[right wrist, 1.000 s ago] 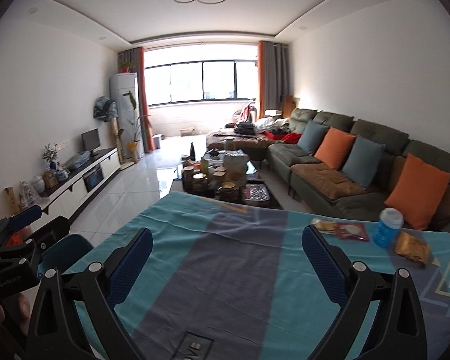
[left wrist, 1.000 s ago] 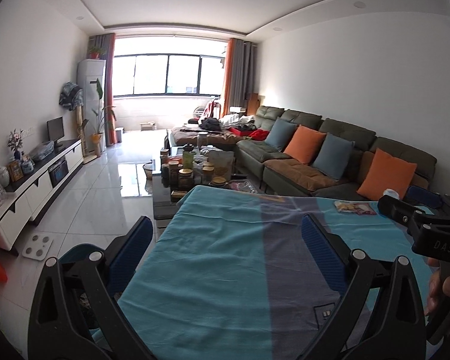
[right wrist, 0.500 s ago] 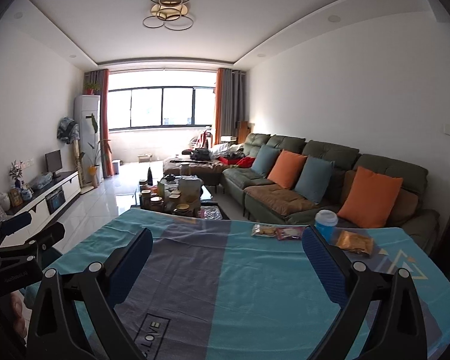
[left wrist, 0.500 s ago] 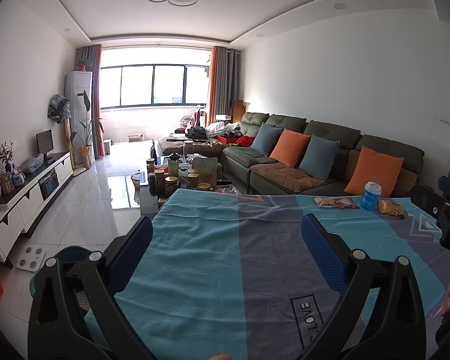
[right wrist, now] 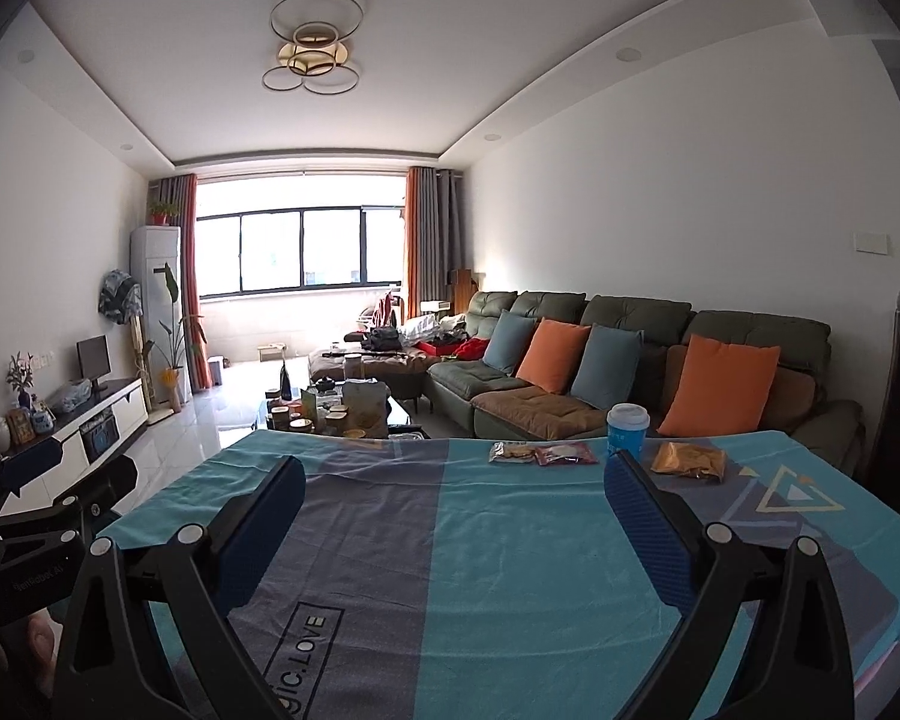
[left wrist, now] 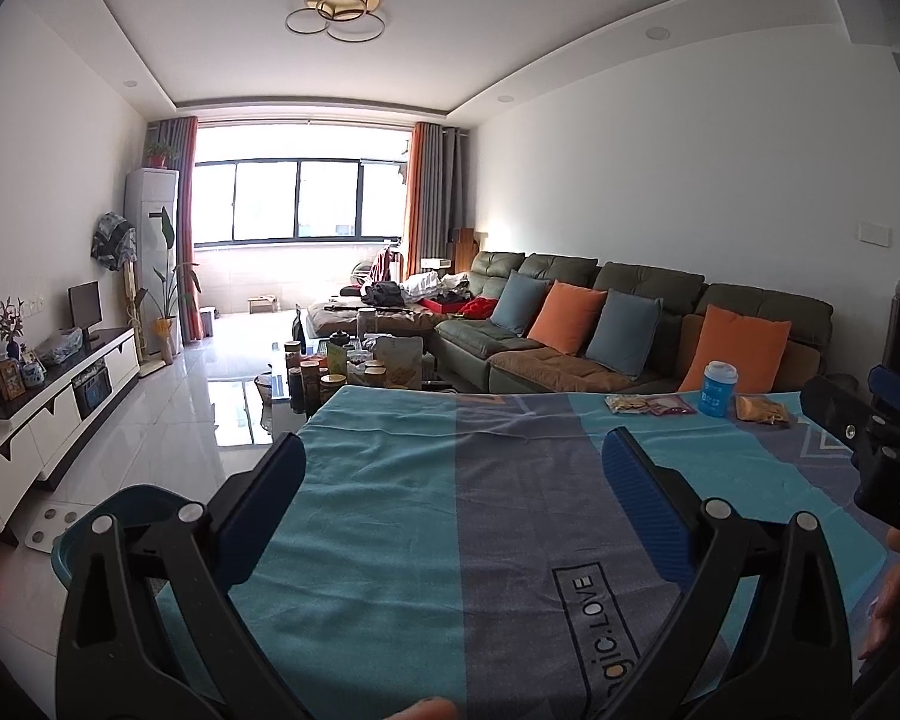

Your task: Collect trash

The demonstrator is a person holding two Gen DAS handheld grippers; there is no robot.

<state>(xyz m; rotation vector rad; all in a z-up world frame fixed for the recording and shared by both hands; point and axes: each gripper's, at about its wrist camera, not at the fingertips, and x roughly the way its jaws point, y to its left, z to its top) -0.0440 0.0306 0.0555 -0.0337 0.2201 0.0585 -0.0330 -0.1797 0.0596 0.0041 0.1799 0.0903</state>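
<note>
**Over the cloth-covered table, both grippers wide and empty**

Above the near edge of the table (right wrist: 390, 540), spread with a teal and grey striped cloth, two hand-held grippers point toward the far side of a living room.

Farthest left, seen from the left wrist view, a blue tub (left wrist: 144, 504) sits low beside the table's left edge, partly hidden behind the gripper frame. The left gripper (left wrist: 456, 474) hovers over the cloth with its jaws spread wide and nothing between them; its blue pads (left wrist: 645, 516) frame bare fabric. A fingertip shows at the bottom edge of that view.

Next, the right gripper (right wrist: 456, 495) also hangs above the cloth, jaws fully parted and holding nothing. From its camera, the other gripper's black body shows at the left border, apart from the trash.

Along the table's far right edge lies the trash, in a loose row. First comes a clear snack packet (right wrist: 512, 452), touching a red-and-white wrapper (right wrist: 568, 454) just to its right. Then a blue cup with a white lid (right wrist: 627, 429) stands upright, its base partly hidden behind the right gripper's right finger. Just beside it, a crumpled yellow bag (right wrist: 688, 461) lies flat. All four rest on the cloth, well apart from both grippers.

Behind the table stands a green sofa (right wrist: 630, 324) with orange and blue cushions.
</note>
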